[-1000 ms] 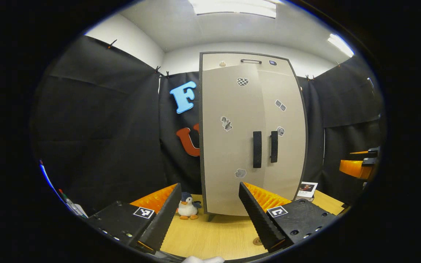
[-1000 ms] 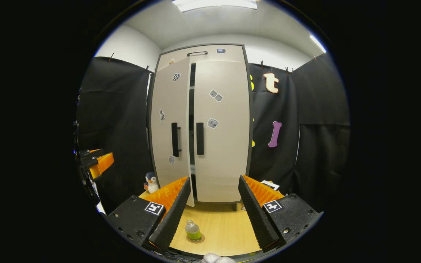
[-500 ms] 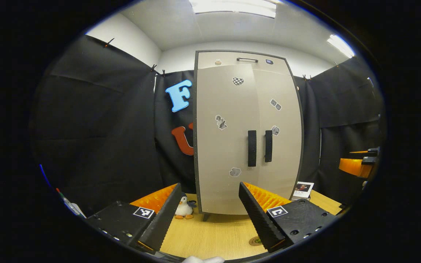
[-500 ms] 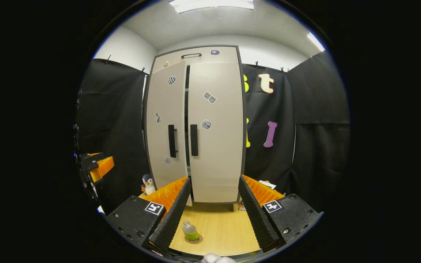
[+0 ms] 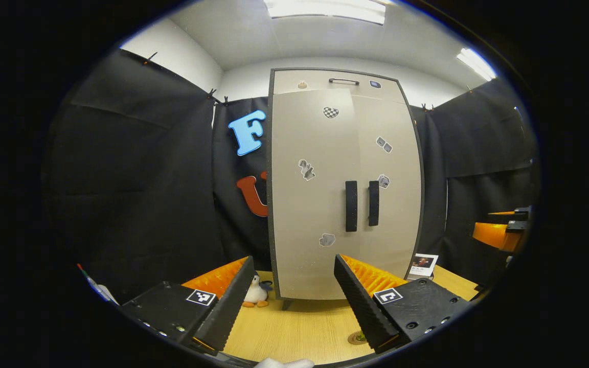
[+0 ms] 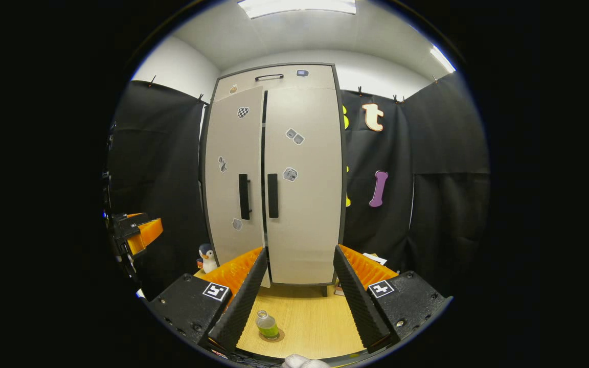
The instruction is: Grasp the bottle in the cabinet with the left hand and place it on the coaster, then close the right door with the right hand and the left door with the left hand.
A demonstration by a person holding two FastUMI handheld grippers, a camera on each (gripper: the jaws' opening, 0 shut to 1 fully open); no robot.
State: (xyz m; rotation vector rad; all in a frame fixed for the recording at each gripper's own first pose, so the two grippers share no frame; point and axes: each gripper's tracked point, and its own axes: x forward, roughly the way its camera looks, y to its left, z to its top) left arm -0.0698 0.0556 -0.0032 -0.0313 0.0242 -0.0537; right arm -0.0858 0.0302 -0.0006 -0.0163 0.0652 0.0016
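The beige cabinet (image 6: 302,214) stands on the wooden table, its right door flush. In the right gripper view the left door (image 6: 230,194) stands a sliver ajar, with a thin dark gap along its inner edge. From the left gripper view the two doors (image 5: 315,204) look flush. A small bottle of green liquid (image 6: 267,325) stands upright on the round coaster (image 6: 276,336) in front of the cabinet. My right gripper (image 6: 299,250) is open and empty, well back from the doors. My left gripper (image 5: 293,260) is open and empty too, and its right finger hides most of the coaster (image 5: 357,337).
A toy penguin (image 5: 256,294) sits by the cabinet's left foot. A small photo card (image 5: 424,263) leans at its right. The other gripper shows at the edge of each view: the right one (image 5: 499,232), the left one (image 6: 138,232). Bare tabletop (image 6: 310,317) lies before the cabinet.
The gap beside the left door has narrowed from a wide dark strip to a thin line. Both grippers stayed open, and the cabinet looks slightly farther off in both views.
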